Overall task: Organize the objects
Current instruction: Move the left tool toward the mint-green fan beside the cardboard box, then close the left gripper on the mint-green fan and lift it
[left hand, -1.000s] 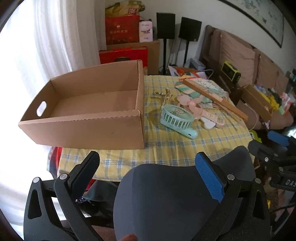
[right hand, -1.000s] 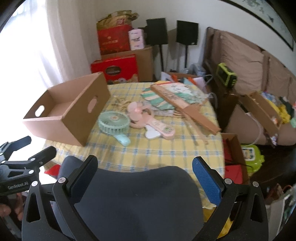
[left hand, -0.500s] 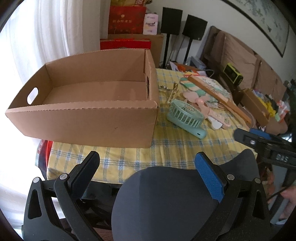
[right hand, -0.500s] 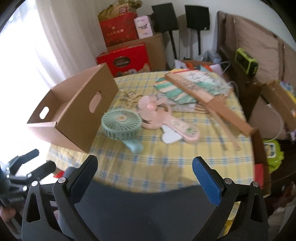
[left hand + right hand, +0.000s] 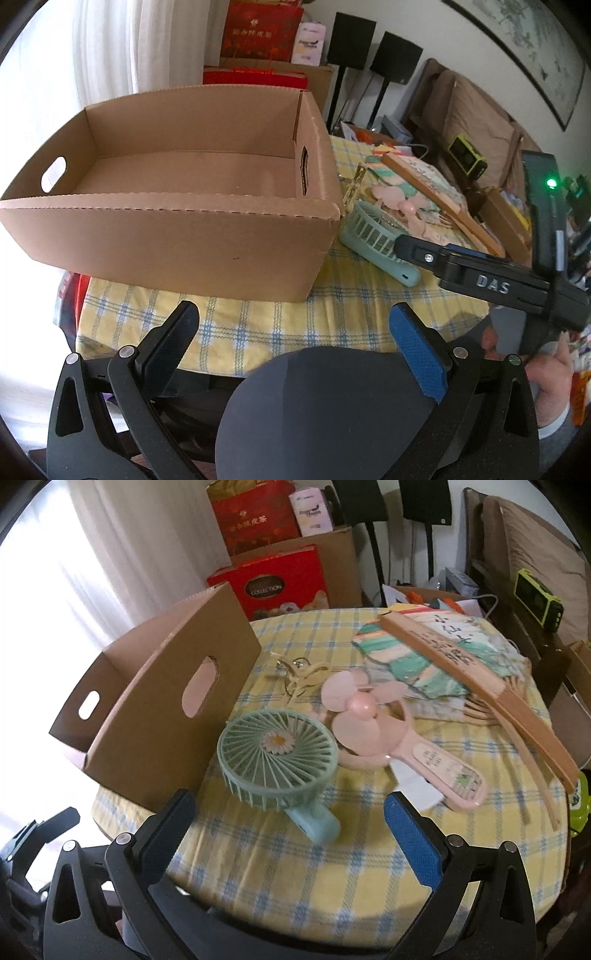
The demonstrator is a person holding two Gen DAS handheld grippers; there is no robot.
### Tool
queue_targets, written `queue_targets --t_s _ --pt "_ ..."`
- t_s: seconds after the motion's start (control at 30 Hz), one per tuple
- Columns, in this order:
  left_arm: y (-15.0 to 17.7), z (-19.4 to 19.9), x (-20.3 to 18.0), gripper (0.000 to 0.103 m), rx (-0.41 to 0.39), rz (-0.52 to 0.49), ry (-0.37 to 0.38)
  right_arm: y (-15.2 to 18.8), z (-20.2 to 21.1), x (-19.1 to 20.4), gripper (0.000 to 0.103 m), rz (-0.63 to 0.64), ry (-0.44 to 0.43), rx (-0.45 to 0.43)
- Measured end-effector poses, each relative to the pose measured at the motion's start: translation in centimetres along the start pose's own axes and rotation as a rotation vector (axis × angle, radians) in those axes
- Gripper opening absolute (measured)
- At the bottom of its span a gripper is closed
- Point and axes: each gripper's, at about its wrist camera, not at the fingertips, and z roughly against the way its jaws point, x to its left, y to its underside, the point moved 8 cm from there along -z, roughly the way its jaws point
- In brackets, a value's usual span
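A round table [image 5: 369, 878] under a yellow checked cloth is taking up most of both views, and a large open cardboard box [image 5: 177, 229] is sitting on its left part, with oval hand-holes cut in its end walls. Nothing is lying inside it that the left wrist view shows. To the right of the box, the things to be sorted are lying in a loose heap on the cloth — a long folded wooden fan [image 5: 476, 686] is resting across spread paper fans with green stripes [image 5: 402, 657], and a pink handheld fan [image 5: 373, 716] is lying just in front of them with its handle pointing toward the table's right edge. A mint-green handheld fan [image 5: 277, 753] with a daisy at its hub is lying just beside the box's near corner, touching or nearly touching the pink one. A small pale clip-like piece [image 5: 303, 675] is lying behind both fans, too small to identify.

The right gripper [image 5: 291, 823] is hovering low over the near edge of the table, its jaws spread wide and empty, with the mint fan's handle lying between and just ahead of the fingertips. The left gripper [image 5: 295, 332] is hanging before the box's front wall — its jaws are likewise spread apart, holding nothing. A hand [image 5: 550, 376] is showing at the right edge of the left wrist view.
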Motion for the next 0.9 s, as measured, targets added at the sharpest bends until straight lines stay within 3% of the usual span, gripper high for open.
queue_targets --t_s 0.47,0.63,0.9 --pt "0.0 -2.0 1.0 0.103 0.028 0.038 0.041 -1.1 -4.2 0.7 0.102 0.012 0.051 0.032" --pt "0.1 -2.1 0.9 0.103 0.034 0.047 0.073 -1.3 -4.6 0.8 0.085 0.011 0.033 0.039" --pt "0.4 -2.2 1.1 0.103 0.106 0.179 0.22 -0.5 -3.9 1.0 0.084 0.001 -0.018 0.065"
